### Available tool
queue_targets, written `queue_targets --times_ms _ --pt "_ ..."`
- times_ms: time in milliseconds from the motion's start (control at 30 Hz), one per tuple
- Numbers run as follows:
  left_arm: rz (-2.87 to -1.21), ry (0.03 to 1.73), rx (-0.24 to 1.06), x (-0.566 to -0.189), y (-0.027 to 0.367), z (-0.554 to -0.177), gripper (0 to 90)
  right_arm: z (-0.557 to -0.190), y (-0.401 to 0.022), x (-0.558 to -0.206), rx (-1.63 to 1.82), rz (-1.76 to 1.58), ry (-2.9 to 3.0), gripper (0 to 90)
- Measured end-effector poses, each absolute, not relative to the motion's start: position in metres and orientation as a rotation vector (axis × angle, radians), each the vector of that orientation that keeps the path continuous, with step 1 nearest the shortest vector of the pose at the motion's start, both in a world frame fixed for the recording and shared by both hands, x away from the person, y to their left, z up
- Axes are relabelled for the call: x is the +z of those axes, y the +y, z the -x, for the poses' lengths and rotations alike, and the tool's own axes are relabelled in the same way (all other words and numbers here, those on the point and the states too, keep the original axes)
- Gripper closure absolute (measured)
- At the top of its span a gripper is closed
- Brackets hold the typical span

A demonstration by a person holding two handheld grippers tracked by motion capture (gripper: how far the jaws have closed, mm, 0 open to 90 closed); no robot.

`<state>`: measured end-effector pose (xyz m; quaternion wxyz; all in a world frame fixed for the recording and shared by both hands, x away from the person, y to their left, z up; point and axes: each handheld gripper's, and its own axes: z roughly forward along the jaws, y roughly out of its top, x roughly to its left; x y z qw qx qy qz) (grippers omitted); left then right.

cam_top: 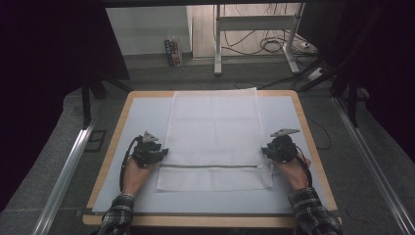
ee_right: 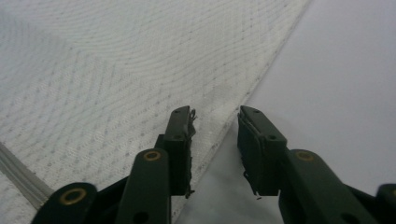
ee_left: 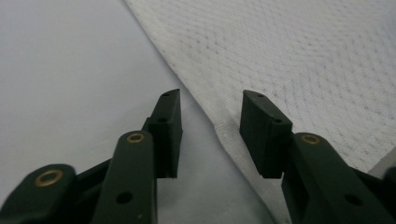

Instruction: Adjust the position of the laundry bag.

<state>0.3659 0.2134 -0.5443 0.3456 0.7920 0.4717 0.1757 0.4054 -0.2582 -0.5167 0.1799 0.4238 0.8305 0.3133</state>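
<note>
Black jaws of the left gripper [ee_left: 210, 135] straddle the left edge of the white mesh bag [cam_top: 213, 132], gap still showing, pads not yet pinching; right gripper [ee_right: 215, 140] likewise narrowed over the right edge, nothing clamped. Bag lies flat mid-desk [cam_top: 288, 196] on the grey mat [cam_top: 142, 112], zipper [cam_top: 210, 166] near the person. Looks like early stage: both edges lined up, grasp and lift or fold left.

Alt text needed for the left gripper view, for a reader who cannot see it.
Two black jaws of the left gripper stand apart astride the edge of a white mesh bag, not pressing on it. The bag lies flat on a pale grey table mat.
</note>
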Motion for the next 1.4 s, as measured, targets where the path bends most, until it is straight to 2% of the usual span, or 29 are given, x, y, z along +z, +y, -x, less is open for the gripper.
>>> queue_targets --times_ms 133,267,400,900,1400 --pt "-2.044 1.26 0.431 -0.543 0.209 -0.366 73.0 -0.405 -0.256 -0.517 0.894 -1.212 2.351 73.3" --pt "-2.028 1.268 0.406 -0.544 0.211 -0.367 78.1 -0.405 -0.255 -0.517 0.912 -1.233 2.372 85.1" --pt "-2.028 1.233 0.376 -0.544 0.212 -0.367 88.1 -0.404 -0.252 -0.516 0.897 -1.191 2.386 88.0" --pt "-2.069 1.177 0.365 -0.538 0.21 -0.358 88.7 -0.391 -0.25 -0.507 0.841 -1.086 2.389 88.4" --pt "-2.12 1.106 0.331 -0.527 0.212 -0.33 88.3 -0.365 -0.258 -0.499 0.879 -1.04 2.445 88.3"
